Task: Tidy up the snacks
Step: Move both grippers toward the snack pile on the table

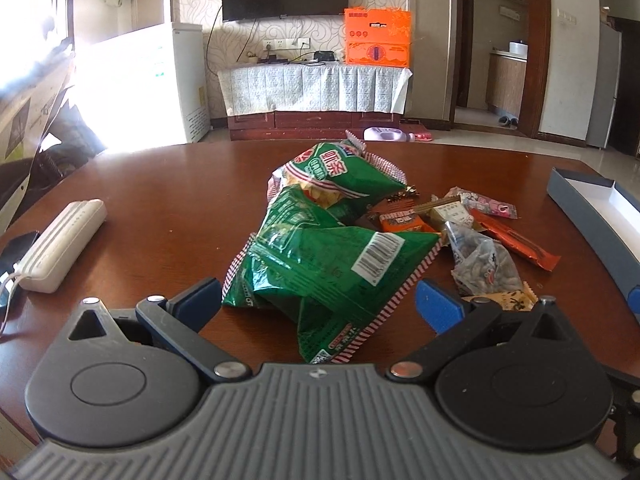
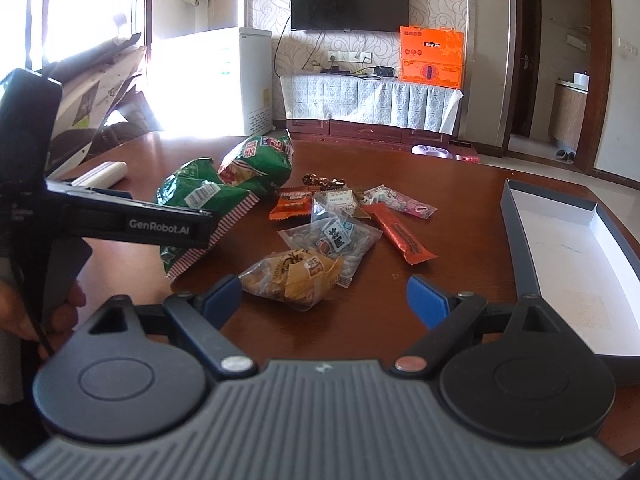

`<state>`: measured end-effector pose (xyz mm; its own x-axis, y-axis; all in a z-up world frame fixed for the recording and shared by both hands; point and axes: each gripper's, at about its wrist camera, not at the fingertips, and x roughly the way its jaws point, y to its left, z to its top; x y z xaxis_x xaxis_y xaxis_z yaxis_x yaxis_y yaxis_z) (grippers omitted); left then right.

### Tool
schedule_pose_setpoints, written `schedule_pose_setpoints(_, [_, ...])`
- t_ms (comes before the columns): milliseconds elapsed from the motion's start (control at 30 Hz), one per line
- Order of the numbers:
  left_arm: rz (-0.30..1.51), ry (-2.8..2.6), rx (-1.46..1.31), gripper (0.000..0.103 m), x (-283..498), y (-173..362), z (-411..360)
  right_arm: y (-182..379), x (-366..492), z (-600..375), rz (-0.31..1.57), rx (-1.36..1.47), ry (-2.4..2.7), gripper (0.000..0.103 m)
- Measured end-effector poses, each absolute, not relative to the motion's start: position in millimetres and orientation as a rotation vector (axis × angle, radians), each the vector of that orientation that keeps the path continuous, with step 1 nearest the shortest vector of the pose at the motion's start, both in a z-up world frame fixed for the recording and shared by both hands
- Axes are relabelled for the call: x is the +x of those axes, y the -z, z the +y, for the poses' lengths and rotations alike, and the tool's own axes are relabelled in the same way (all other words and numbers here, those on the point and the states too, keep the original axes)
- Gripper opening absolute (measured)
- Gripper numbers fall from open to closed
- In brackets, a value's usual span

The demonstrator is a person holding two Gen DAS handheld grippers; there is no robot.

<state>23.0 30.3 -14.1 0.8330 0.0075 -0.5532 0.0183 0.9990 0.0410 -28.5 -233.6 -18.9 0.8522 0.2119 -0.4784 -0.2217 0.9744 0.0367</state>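
A pile of snacks lies on the brown table (image 1: 160, 184). My left gripper (image 1: 320, 304) is open, its blue pads on either side of the near green chip bag (image 1: 328, 272). A second green chip bag (image 1: 340, 176) lies behind it. To the right lie a clear bag of seeds (image 1: 486, 268), an orange bar (image 1: 516, 240) and small packets. My right gripper (image 2: 326, 300) is open, just in front of a yellow snack packet (image 2: 296, 276). The seed bag (image 2: 336, 240), orange bar (image 2: 404, 236) and green bags (image 2: 208, 200) lie beyond. The left gripper's body (image 2: 132, 220) shows at left.
An open dark-blue box with a white inside (image 2: 568, 256) sits at the table's right edge; it also shows in the left wrist view (image 1: 600, 216). A white power bank (image 1: 60, 240) with a cable lies at the left. A TV cabinet and a fridge stand beyond the table.
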Motion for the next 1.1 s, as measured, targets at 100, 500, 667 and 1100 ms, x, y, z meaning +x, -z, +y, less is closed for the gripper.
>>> schedule_pose_setpoints(100, [0.587, 0.003, 0.041, 0.103, 24.5, 14.2, 31.9, 18.9, -28.0, -233.4, 0.503, -0.017, -0.234, 0.091])
schedule_pose_setpoints(500, [0.583, 0.014, 0.064, 0.103, 32.8, 13.8, 31.6, 17.9, -31.7, -226.7, 0.505, -0.048, -0.281, 0.091])
schedule_pose_setpoints(667, [0.587, 0.020, 0.075, 0.103, 37.0, 15.6, 31.3, 19.2, -24.0, -217.9, 0.503, -0.081, -0.327, 0.091])
schedule_pose_setpoints(1100, [0.607, 0.041, 0.107, 0.103, 49.8, 21.2, 30.5, 29.8, 19.6, -190.0, 0.517, -0.209, -0.381, 0.087])
